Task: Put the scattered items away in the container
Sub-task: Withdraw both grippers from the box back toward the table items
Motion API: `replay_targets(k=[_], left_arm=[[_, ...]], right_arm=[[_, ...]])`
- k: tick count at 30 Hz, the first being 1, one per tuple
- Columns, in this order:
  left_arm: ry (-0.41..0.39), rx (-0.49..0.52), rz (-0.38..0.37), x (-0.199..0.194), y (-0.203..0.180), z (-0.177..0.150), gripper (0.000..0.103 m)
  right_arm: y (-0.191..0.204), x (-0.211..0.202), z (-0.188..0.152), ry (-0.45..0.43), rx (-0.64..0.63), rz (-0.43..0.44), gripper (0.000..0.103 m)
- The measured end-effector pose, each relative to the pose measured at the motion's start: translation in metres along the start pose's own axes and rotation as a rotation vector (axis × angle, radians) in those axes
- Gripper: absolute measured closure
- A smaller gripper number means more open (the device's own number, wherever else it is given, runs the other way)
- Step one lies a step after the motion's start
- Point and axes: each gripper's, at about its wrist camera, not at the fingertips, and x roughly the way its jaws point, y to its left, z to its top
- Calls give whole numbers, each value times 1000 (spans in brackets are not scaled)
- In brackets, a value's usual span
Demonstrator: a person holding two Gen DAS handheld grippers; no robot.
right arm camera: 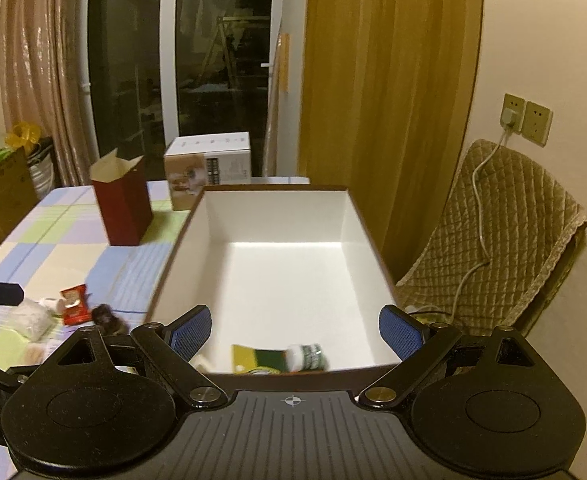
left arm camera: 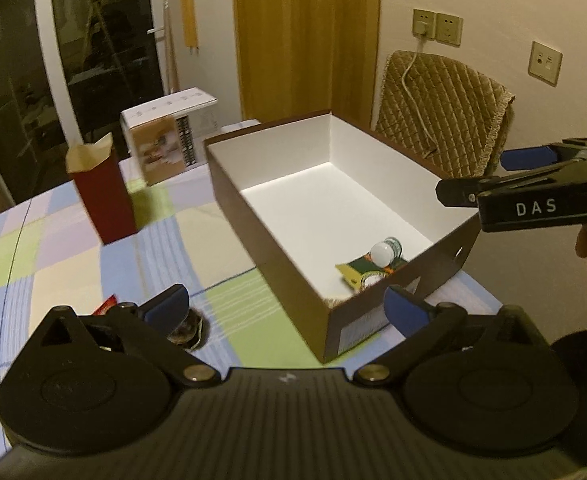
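Hovering with both sets of fingers released and empty, I've got the small bottle point(left arm camera: 387, 251) and green packet point(left arm camera: 367, 271) in the box point(left arm camera: 277, 240), red sachet point(right arm camera: 74, 309) and what looks like a dark snack point(right arm camera: 105, 316) left on the worktop point(right arm camera: 53, 248).

Matt cardboard box point(right arm camera: 281, 272) with smooth white inside sits on a checked cloth tablecloth point(right arm camera: 53, 248).

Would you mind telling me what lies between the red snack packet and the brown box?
In the right wrist view, a dark brown wrapped item lies on the checked tablecloth between the red snack packet and the brown box.
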Motion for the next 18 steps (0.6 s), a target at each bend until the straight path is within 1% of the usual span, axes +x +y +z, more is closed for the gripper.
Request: replay_targets(k=[5, 11, 18], left_arm=[[14, -32, 26, -19, 9, -17, 1], [34, -99, 56, -47, 28, -45, 1], [53, -150, 110, -73, 49, -75, 1]], right_arm=[[17, -13, -7, 6, 11, 25, 7], [36, -26, -16, 11, 8, 50, 7], [54, -36, -30, 31, 13, 80, 7]])
